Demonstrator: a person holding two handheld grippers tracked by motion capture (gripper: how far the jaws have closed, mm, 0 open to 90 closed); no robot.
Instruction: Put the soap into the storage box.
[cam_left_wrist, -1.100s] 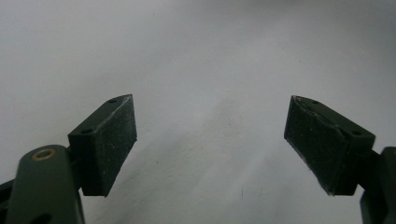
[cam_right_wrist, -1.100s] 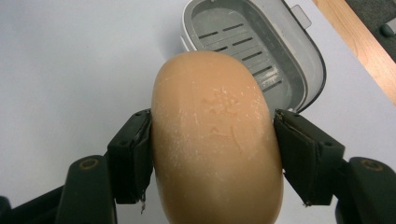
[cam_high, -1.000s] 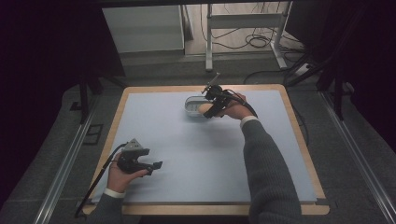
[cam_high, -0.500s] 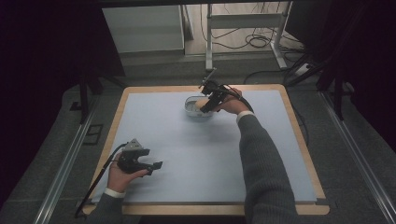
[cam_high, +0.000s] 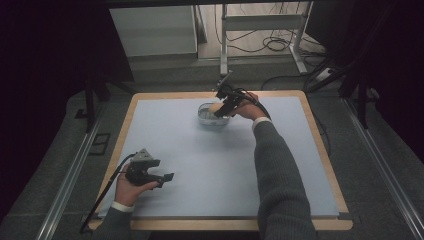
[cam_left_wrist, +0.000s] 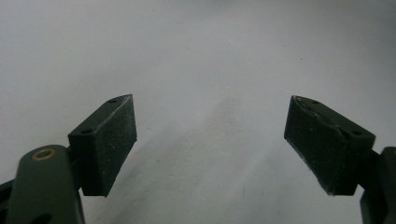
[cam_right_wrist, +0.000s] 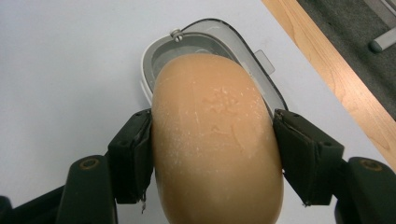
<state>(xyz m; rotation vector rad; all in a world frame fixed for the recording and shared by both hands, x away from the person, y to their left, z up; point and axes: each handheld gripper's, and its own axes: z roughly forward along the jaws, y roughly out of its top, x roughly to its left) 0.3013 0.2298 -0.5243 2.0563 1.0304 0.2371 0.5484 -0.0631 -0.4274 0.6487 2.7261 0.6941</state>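
Note:
My right gripper (cam_right_wrist: 212, 154) is shut on a smooth tan bread roll (cam_right_wrist: 217, 140), both pads pressed into its sides. It hangs just above a clear oval container (cam_right_wrist: 205, 44) that lies on the pale mat. In the high view the right gripper (cam_high: 223, 106) holds the roll (cam_high: 214, 107) over the container (cam_high: 212, 116) at the far middle of the table. Near the front left corner my left gripper (cam_high: 167, 176) rests low over the mat. Its pads (cam_left_wrist: 109, 142) stand wide apart with nothing between them.
A pale blue mat (cam_high: 220, 165) covers the wooden table (cam_high: 325, 150). Cables trail from both grippers. A metal table leg frame (cam_high: 260, 22) and floor cables lie beyond the far edge. Dark curtains close in both sides.
The right gripper has carried the roll leftward, from beside the container to above it. The left gripper has stayed put.

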